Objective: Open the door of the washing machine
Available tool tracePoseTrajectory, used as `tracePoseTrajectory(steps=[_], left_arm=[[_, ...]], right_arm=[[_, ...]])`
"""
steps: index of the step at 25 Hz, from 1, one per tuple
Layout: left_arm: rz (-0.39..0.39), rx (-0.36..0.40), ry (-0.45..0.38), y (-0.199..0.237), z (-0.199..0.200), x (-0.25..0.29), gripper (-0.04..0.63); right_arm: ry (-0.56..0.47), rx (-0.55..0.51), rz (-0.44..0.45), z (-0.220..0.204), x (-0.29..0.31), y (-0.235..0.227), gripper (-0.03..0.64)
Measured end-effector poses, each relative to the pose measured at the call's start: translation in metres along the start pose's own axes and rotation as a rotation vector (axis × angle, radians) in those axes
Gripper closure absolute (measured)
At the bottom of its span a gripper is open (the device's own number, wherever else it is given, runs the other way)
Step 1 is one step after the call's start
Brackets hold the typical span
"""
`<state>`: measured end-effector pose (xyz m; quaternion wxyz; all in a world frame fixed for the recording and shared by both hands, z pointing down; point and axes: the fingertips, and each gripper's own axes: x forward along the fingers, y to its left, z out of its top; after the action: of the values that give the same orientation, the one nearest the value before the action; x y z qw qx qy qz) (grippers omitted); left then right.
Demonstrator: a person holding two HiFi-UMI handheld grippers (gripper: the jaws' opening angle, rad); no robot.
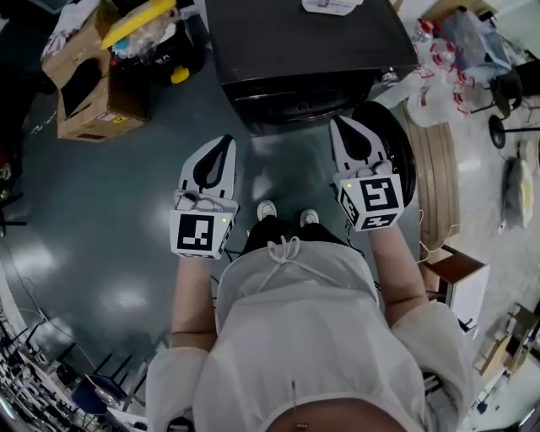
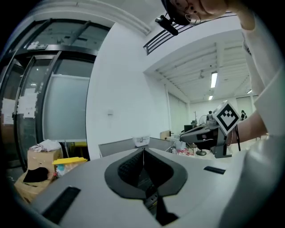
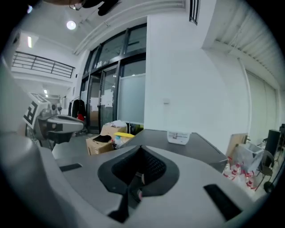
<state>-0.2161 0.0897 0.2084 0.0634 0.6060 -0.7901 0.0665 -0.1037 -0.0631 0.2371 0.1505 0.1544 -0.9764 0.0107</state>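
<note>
Closest to the head camera is the person's pale top (image 1: 312, 337), which fills the lower half of the head view, with both forearms reaching forward from it. Beyond their white shoes (image 1: 267, 209) stands the washing machine (image 1: 295, 42) – a black, box-shaped unit on the dark, glossy floor (image 1: 110, 211), front panel turned toward the person. A small white item (image 1: 332, 6) lies on its flat top. The machine's door (image 1: 403, 148) is round and black. It stands swung out from the front's right corner toward the person and is partly hidden behind the right hand-held gripper (image 1: 335, 121).

That right hand-held gripper is held up in the air just in front of the door, its jaws clenched together on nothing. The left hand-held gripper (image 1: 228, 137) hangs level with it, well apart from the machine – also clenched and empty, its dark pads meeting in a thin line.

An open cardboard box (image 1: 84, 93) sits on the floor to the machine's left, with a yellow lid (image 1: 139, 21) just behind it.
</note>
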Motion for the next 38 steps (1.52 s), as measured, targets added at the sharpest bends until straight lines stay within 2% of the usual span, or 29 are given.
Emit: tracePoseTrajectory(steps=[4,9,15,20,27,38], left_arm=[[0.046,-0.013,-0.028,-0.002,0.025,-0.008,0.574],[0.097,-0.013,-0.050,-0.012,0.053,-0.019,0.574],[0.103,0.017,-0.068,-0.027,0.077,-0.014,0.574],[0.102,0.024,-0.046,-0.033,0.081,-0.010,0.574],[0.124,0.028,-0.045,-0.027,0.084,-0.003,0.574],[0.107,0.040,-0.022,-0.030,0.083,0.004,0.574]], right_arm=[[-0.065,0.020,0.034,0.029,-0.012,-0.003,0.612],[-0.118,-0.037,0.080,0.056,-0.030,-0.004,0.612],[-0.150,-0.055,0.098,0.073,-0.044,-0.016,0.612],[-0.146,-0.054,0.100,0.075,-0.049,-0.026,0.614],[-0.179,-0.052,0.158,0.079,-0.048,-0.021,0.614],[-0.199,-0.027,0.140,0.081,-0.047,-0.029,0.615]])
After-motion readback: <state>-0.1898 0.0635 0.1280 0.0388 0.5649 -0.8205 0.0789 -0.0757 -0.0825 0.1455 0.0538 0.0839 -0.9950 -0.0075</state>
